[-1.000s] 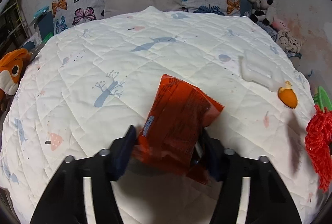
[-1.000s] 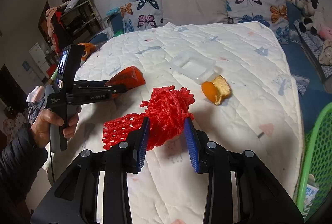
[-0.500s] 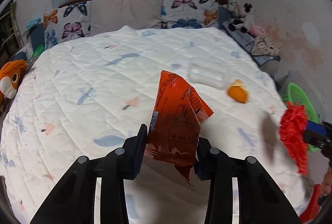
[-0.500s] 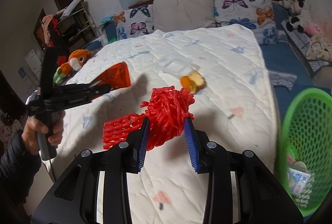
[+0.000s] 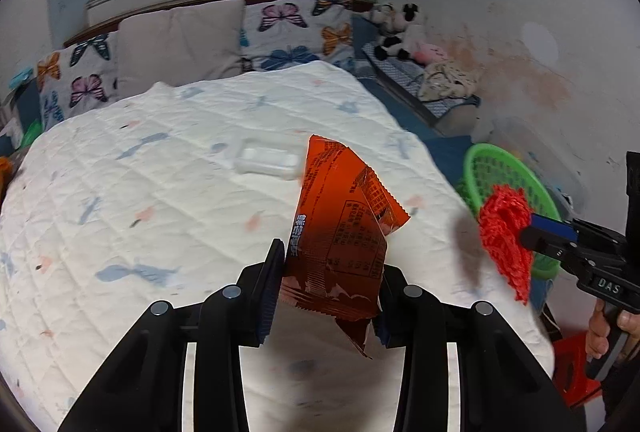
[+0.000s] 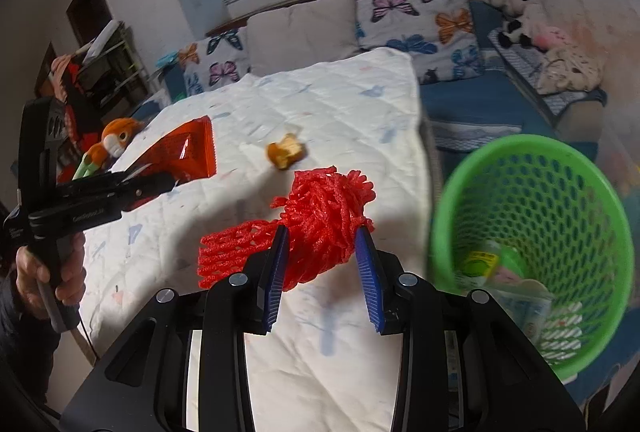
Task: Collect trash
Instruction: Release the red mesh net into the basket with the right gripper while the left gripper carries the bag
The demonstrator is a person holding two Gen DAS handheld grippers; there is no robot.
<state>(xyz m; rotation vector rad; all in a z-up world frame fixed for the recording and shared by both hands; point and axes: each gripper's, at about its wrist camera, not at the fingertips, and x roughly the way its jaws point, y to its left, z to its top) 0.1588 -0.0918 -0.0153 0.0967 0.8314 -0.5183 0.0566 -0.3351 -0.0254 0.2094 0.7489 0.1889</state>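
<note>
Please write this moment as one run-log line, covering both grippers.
left gripper: shut on orange wrapper | right gripper: shut on red mesh net | green basket: beside bed, holds trash

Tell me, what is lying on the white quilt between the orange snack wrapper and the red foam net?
A piece of orange peel, alone on the quilt between the wrapper and the net; the right wrist view shows it.

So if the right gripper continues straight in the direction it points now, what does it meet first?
Probably the white quilt, near the orange peel. The right gripper, shut on the red foam net, aims at the bed; the green basket lies off to its right. Depth is uncertain.
</note>
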